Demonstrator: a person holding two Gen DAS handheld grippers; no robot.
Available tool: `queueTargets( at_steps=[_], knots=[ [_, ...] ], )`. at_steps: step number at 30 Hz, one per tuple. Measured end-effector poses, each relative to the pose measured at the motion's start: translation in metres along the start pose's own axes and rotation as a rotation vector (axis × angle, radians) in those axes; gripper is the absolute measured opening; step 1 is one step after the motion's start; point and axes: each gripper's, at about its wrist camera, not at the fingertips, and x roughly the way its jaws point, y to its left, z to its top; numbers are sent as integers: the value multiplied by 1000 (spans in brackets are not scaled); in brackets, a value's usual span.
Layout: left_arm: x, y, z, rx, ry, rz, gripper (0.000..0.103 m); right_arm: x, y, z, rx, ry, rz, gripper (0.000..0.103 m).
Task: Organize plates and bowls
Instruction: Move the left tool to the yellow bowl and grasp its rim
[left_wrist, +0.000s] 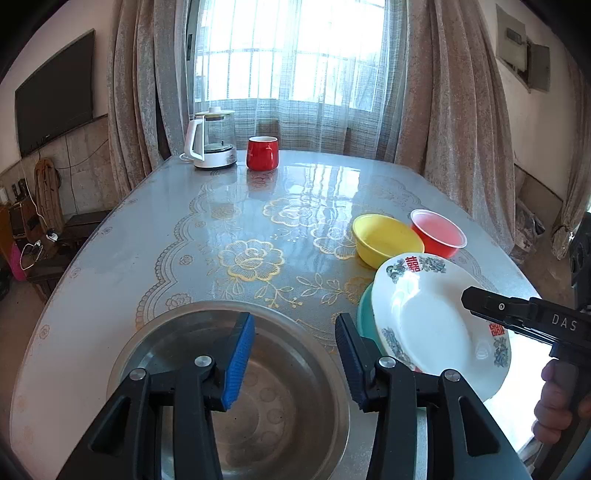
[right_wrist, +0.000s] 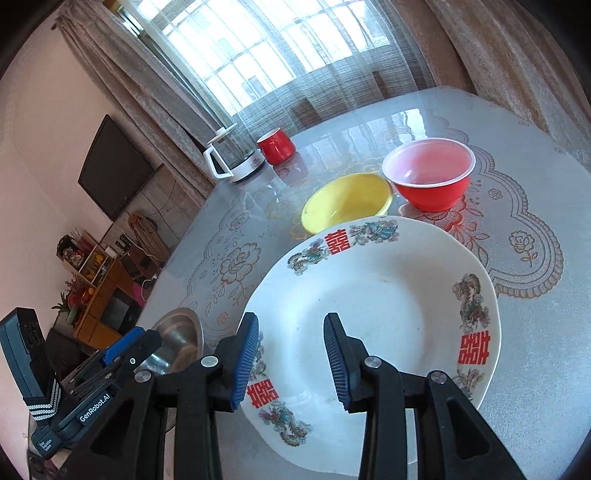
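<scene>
White glazed ceramic plate (right_wrist: 376, 317) at lower centre looks slick and breakable, best pinched at its rim; both the left gripper (left_wrist: 295, 363) and the right gripper (right_wrist: 291, 363) stand part-open, holding nothing.

Both wrist views look down along their fingers, close over the table (left_wrist: 110, 258) toward the window (left_wrist: 288, 51) (right view rolled), sharing the white plate (right_wrist: 369, 302)
</scene>
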Motion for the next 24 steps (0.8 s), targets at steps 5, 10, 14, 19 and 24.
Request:
queueTargets(
  at_steps=[5, 10, 14, 19, 24],
  knots=[
    [19, -16, 21, -14, 26, -52, 46, -7, -22, 23, 56, -39, -51, 37],
    [43, -26, 40, -40, 72, -91, 43, -3, -39, 47, 102, -52, -66, 37],
    [64, -35, 52, -69, 102, -103, 43, 15, -49, 64, 145, -32, -79, 37],
    [96, -42, 65, -94, 158, -125, 38, 39, -56, 79, 175, -9, -97, 33],
    [119, -46, 80, -114, 176, -141, 32, 62, -64, 89, 212, 33, -125, 30]
  ],
)
